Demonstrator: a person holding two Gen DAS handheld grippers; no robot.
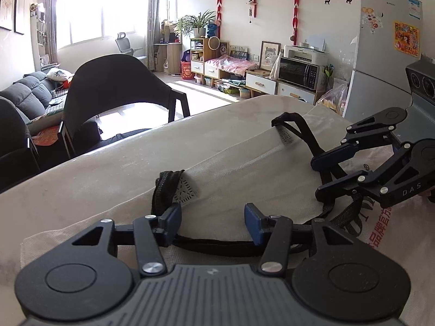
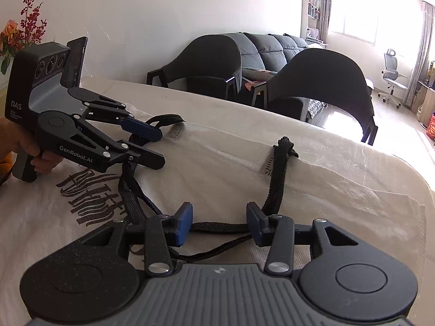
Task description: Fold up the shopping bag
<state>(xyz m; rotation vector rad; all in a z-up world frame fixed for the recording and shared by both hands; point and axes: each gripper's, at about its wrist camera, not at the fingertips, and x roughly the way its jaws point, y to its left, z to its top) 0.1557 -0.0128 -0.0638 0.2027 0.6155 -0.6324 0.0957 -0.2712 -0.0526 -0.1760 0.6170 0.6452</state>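
A white woven shopping bag point(image 1: 239, 168) with black printed characters lies flat on the table; it also shows in the right wrist view point(image 2: 217, 168). Its black webbing handles point(image 1: 307, 135) lie folded back over the bag body point(image 2: 280, 179). My left gripper point(image 1: 212, 221) is open, low over the bag, with a handle strap running between its fingers. My right gripper point(image 2: 219, 224) is open too, just above a strap. Each gripper shows in the other's view, the right one point(image 1: 320, 175) and the left one point(image 2: 160, 148), both open around handle straps.
The table point(image 1: 89, 179) carries a pale cloth. Two black chairs point(image 1: 119, 95) stand at its far edge, with a grey sofa point(image 2: 272, 49) behind. A fridge point(image 1: 386, 54), microwave and cabinets stand along the far wall. A flower bunch point(image 2: 19, 30) stands at the left.
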